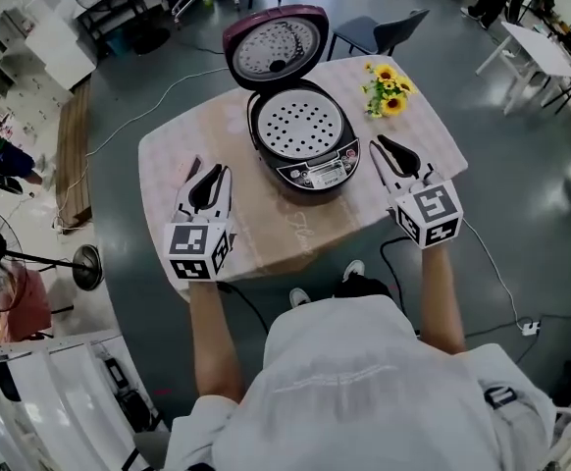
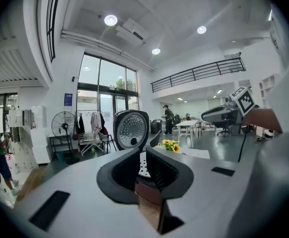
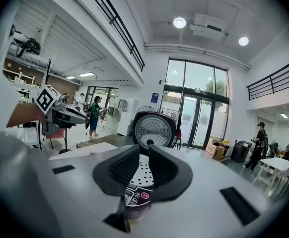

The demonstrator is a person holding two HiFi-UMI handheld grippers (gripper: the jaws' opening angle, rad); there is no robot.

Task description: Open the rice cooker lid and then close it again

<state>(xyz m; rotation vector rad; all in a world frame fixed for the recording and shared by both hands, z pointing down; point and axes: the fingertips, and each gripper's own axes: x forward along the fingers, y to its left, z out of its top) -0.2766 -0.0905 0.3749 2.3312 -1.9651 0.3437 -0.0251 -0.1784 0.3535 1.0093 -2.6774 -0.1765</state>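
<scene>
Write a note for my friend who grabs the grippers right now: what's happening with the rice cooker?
Left gripper: narrow gap between its jaws, holds nothing, left of the rice cooker, not touching it.
Right gripper: the same, on the cooker's right.
Rice cooker: middle of the table, with the lid standing open at the back and a perforated inner plate showing.
Done: lid is open.
Left to do: close the lid.
</scene>
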